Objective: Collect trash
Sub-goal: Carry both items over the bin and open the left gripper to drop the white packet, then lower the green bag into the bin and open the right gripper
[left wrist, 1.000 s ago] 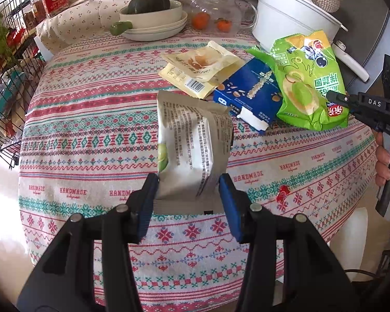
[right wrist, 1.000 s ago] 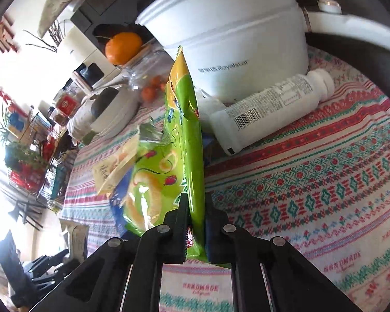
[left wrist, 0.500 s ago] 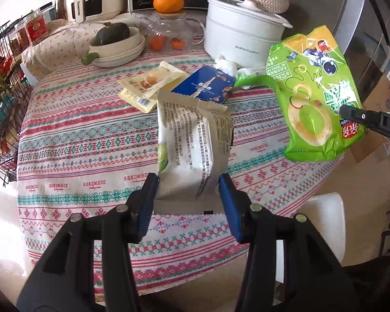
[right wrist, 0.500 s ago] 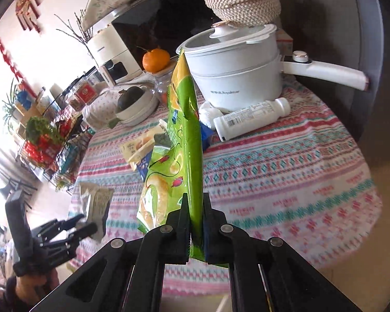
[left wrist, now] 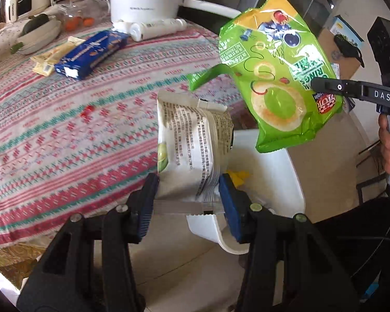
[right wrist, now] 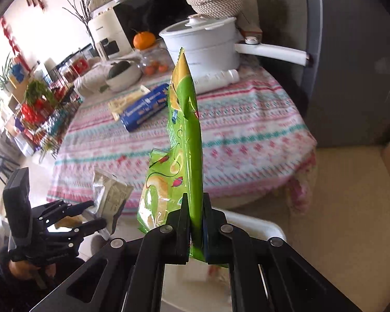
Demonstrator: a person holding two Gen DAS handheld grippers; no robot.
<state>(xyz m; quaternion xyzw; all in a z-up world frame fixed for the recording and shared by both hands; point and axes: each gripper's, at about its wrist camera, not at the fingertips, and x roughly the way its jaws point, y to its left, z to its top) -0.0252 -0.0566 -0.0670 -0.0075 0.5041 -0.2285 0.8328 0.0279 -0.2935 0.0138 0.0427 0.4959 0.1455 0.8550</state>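
Left wrist view: silver packet (left wrist: 192, 150) is clamped in left gripper (left wrist: 188, 195), over white bin (left wrist: 286, 171) beside table (left wrist: 78, 119). Green bag (left wrist: 278, 78) is pinched by right gripper (right wrist: 196, 223), jaws nearly closed, above bin.

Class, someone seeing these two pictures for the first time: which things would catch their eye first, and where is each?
First, the bright green snack bag, pinched by the right gripper and hanging beyond the table's edge above a white bin. Next, the silver printed pouch clamped in the left gripper, close beside it. Behind both spreads the striped patterned tablecloth.
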